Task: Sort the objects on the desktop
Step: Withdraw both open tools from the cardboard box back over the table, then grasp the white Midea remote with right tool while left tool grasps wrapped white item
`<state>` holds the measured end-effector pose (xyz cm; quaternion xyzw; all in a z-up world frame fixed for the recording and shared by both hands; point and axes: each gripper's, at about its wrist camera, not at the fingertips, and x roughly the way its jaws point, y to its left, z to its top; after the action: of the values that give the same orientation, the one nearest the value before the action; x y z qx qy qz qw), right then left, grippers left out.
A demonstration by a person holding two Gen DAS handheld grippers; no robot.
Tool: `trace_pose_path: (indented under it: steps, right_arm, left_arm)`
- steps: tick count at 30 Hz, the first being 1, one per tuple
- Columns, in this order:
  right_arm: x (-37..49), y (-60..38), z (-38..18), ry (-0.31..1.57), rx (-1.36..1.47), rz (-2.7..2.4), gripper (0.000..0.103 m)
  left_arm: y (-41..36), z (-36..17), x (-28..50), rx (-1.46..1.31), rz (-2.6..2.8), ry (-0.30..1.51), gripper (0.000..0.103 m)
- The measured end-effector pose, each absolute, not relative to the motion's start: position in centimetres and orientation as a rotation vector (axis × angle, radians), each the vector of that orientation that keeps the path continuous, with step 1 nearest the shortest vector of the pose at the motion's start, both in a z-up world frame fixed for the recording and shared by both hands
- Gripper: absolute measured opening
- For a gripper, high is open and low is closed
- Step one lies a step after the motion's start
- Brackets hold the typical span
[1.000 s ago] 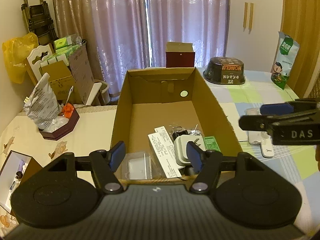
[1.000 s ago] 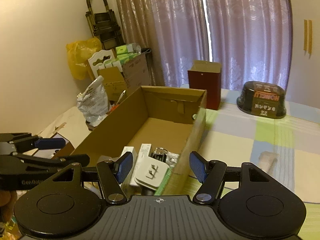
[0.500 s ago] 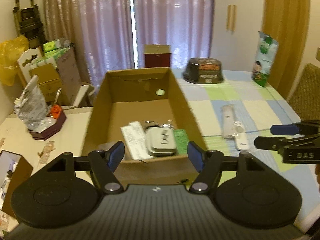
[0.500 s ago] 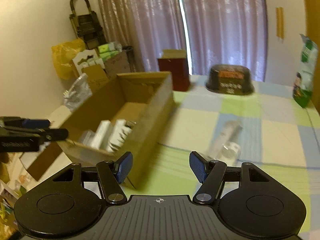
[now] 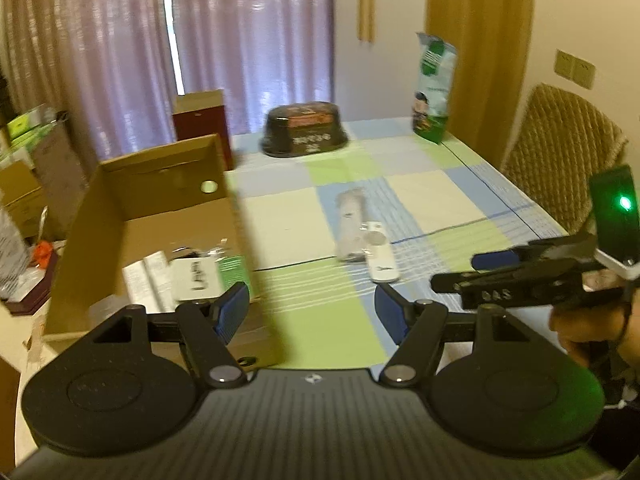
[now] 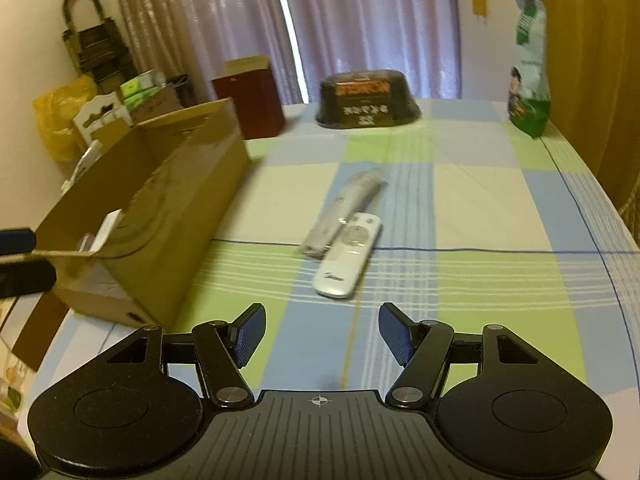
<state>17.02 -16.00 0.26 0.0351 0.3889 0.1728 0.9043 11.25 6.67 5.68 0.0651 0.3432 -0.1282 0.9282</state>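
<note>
Now that both views have swung from the cardboard box (image 6: 152, 200) toward the table, the right gripper (image 6: 320, 330), jaws wide and empty, faces the white remote (image 6: 348, 256) at twelve o'clock; the left gripper (image 5: 312, 312) is equally spread and empty.

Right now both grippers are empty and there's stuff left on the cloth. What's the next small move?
Probably ease the right gripper forward and down over the white remote. Its jaws are open and lined up with it, and the remote lies on the tablecloth outside the cardboard box, touching a grey remote.
</note>
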Motion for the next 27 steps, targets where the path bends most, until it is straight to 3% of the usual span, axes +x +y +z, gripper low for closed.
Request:
trace_pose_path:
  steps: [8, 27]
  right_arm:
    - [19.9, -16.7, -1.9, 0.832, 0.075, 0.334, 0.066]
    - [26.0, -12.6, -7.7, 0.835, -0.001, 0.353, 0.065]
  left_arm:
    - [3.3, 1.3, 12.5, 0.186, -0.325, 0.774, 0.065]
    - [3.2, -5.0, 14.1, 0.211, -0.329, 0.844, 0.065]
